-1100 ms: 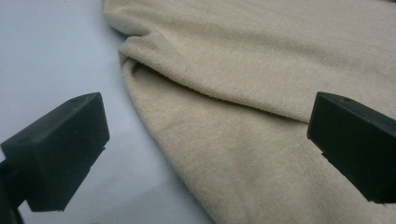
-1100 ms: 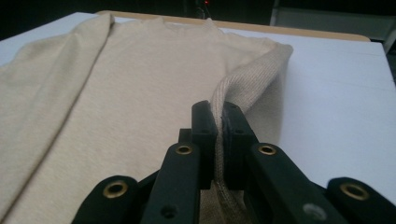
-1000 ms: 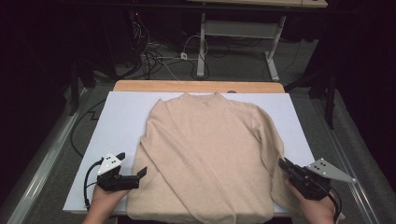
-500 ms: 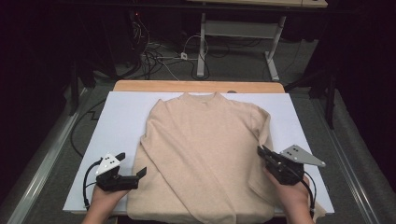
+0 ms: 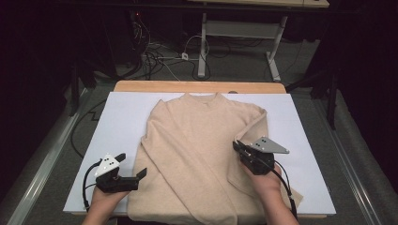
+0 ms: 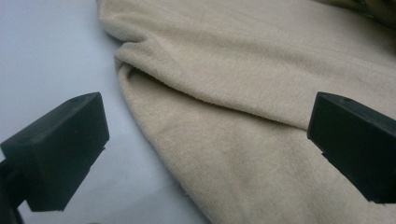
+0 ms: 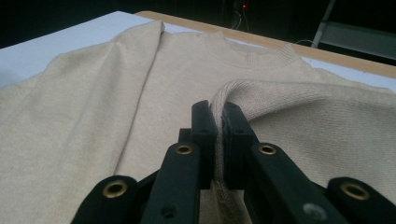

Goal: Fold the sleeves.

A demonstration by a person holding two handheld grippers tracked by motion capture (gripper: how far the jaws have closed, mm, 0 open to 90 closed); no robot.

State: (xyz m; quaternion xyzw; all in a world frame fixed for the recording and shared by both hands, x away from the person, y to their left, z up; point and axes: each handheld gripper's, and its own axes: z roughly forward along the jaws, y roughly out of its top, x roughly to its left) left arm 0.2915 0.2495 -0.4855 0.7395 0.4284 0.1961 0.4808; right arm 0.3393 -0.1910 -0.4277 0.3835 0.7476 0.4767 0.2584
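My right hand-held gripper [image 7: 215, 122] is clamped on the soft, floppy sweater's [image 5: 197, 140] three-o'clock edge; left hand-held gripper [image 5: 133, 165] gapes empty.

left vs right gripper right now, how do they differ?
The left gripper has its fingers wide apart, nothing pinched; the right gripper is shut on a fold of the beige sweater. The left sits at the sweater's edge, low over the white table cover; the right is above the sweater's body. Both are black and hand-held.

Table [image 5: 122, 117] evenly lit from above, dark surroundings, soft shadows, near black tool parts blurred
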